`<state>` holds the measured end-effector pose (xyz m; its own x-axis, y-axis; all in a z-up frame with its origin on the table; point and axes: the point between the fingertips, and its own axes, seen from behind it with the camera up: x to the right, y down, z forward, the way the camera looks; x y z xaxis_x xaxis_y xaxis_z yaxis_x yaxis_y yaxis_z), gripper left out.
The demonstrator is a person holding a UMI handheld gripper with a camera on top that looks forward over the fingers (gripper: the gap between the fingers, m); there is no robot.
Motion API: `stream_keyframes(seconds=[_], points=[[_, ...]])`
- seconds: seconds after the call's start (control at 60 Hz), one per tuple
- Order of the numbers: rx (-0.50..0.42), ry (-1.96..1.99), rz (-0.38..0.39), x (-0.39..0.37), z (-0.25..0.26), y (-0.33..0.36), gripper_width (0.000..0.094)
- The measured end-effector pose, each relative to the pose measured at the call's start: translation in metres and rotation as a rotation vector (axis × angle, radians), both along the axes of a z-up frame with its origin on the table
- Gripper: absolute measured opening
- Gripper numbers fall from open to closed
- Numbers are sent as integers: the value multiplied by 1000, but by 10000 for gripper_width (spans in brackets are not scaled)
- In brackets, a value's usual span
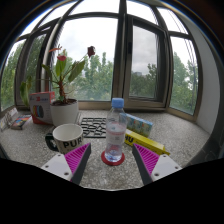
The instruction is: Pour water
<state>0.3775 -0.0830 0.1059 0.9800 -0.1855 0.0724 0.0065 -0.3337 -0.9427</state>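
A clear plastic water bottle [116,128] with a blue cap stands upright on a red round coaster [113,157] on the speckled stone counter [180,140]. A white mug [67,137] with a black handle and dark lettering stands to the bottle's left. My gripper [112,163] is open, its magenta pads [79,159] wide apart. The bottle's base stands just ahead of the fingertips and midway between them, with a clear gap at each side.
A white pot with a plant [64,100] and a pink box [41,105] stand behind the mug. A black-and-white patterned mat [93,127] and a yellow-green box [141,126] lie behind the bottle. Bay windows [140,60] close the counter's far side.
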Motion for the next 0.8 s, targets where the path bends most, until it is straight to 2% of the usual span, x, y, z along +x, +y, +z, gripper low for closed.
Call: stream_keyframes(seconds=[0.3,0.5,0.8], points=[[-4,-76,-67,-49,36,-145,851],[-6,-56,-109,-84,41,-233,852],[-2,-61,-115,-115,49,-294,851]])
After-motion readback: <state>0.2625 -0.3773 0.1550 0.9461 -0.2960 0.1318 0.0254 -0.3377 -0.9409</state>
